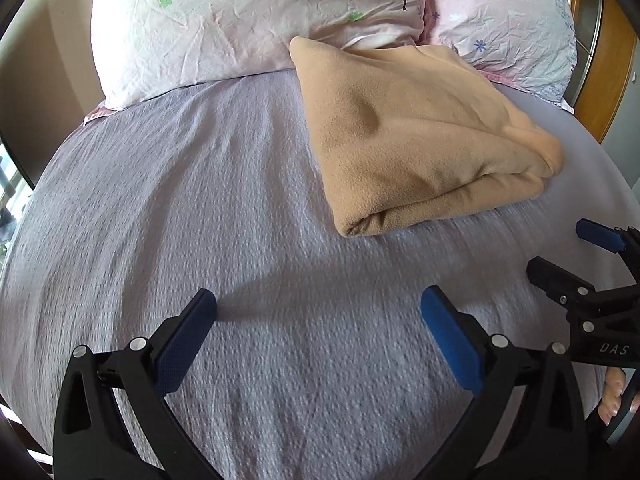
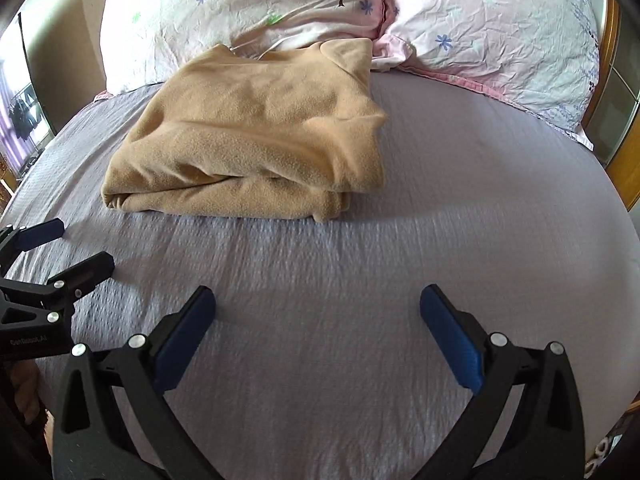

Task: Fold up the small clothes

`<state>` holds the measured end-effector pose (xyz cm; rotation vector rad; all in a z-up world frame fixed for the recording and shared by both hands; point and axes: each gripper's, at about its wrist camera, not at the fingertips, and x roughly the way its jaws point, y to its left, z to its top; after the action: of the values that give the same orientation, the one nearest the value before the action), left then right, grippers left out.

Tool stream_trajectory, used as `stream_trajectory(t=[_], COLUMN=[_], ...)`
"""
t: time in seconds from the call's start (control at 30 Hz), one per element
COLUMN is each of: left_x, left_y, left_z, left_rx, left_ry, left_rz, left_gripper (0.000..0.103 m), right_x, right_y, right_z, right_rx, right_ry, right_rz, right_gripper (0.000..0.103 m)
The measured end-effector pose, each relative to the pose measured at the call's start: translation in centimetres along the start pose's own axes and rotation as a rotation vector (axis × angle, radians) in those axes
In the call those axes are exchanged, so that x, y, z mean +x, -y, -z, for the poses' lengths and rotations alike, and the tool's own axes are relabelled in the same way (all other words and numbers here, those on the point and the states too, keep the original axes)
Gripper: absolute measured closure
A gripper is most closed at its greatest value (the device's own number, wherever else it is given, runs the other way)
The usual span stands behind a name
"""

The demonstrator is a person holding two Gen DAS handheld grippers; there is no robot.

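A tan fleece garment (image 1: 416,140) lies folded in a thick stack on the lilac bed sheet (image 1: 200,200), its far edge against the pillows. It also shows in the right wrist view (image 2: 256,136). My left gripper (image 1: 318,300) is open and empty, held above the sheet short of the garment. My right gripper (image 2: 318,300) is open and empty too, over bare sheet nearer than the garment. The right gripper shows at the right edge of the left wrist view (image 1: 564,248), and the left gripper at the left edge of the right wrist view (image 2: 76,244).
Two pale floral pillows (image 1: 240,20) (image 1: 508,20) lie along the head of the bed, also in the right wrist view (image 2: 240,4) (image 2: 500,28). A wooden headboard (image 1: 608,80) rises at the far right. A wall (image 1: 44,80) is at the left.
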<state>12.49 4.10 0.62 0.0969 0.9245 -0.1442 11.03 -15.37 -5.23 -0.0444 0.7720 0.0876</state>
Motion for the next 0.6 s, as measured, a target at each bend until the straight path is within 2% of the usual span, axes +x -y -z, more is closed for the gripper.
stream_trajectory(t=[0.6], left_x=[-0.06], left_y=[0.11], left_z=[-0.07], left_rx=[-0.003], left_ry=[-0.004], left_rz=[0.000], left_gripper=[0.001], right_x=[-0.01], right_y=[0.00], right_z=[-0.01], right_rx=[-0.001], right_ry=[0.000], right_rz=[-0.001], right_gripper=[0.002])
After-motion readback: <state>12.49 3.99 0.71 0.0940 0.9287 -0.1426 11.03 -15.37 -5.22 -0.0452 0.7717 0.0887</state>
